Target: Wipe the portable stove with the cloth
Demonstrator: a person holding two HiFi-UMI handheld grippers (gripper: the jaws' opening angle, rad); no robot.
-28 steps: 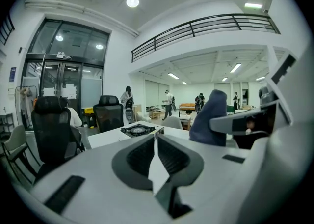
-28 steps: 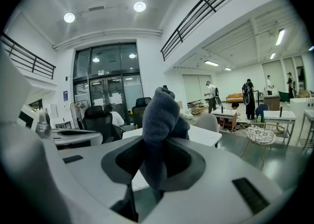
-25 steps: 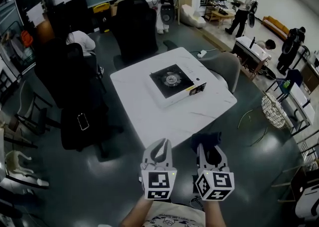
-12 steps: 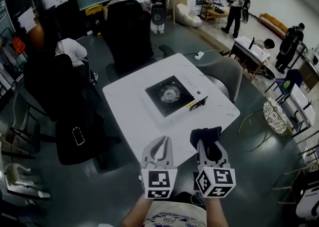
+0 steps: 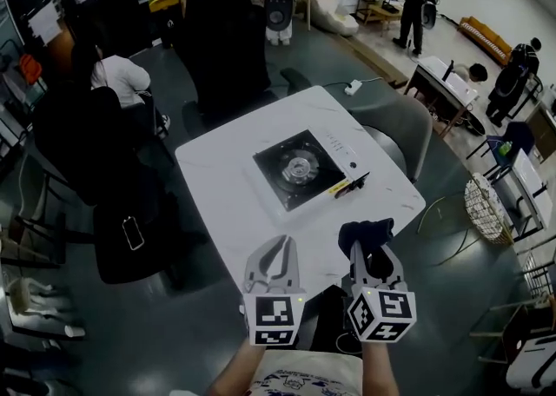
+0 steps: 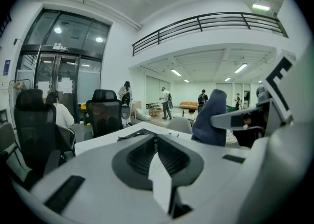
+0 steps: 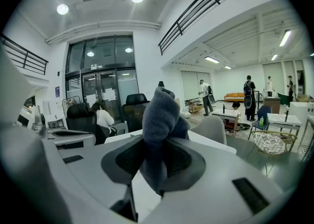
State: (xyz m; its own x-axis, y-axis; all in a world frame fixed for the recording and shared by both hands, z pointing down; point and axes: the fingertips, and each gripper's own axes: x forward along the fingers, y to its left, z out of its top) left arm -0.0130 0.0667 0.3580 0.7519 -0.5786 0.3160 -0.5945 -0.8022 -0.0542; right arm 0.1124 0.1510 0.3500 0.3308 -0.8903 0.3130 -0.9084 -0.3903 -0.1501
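The portable stove, white with a black top and a round burner, lies on the white table, its long edge running diagonally. My right gripper hangs over the table's near edge, shut on a dark blue-grey cloth that bunches up above its jaws; the cloth fills the middle of the right gripper view. My left gripper is beside it to the left, shut and holding nothing. In the left gripper view the jaws meet, and the cloth shows at the right.
Black office chairs stand behind and left of the table, one with a phone on its seat. A grey chair sits at the table's right. A wire basket stands further right. Several people move about in the background.
The table and stove have come slightly nearer and lower in view as I stepped forward. Both grippers keep their pose, the right one still holding the cloth.
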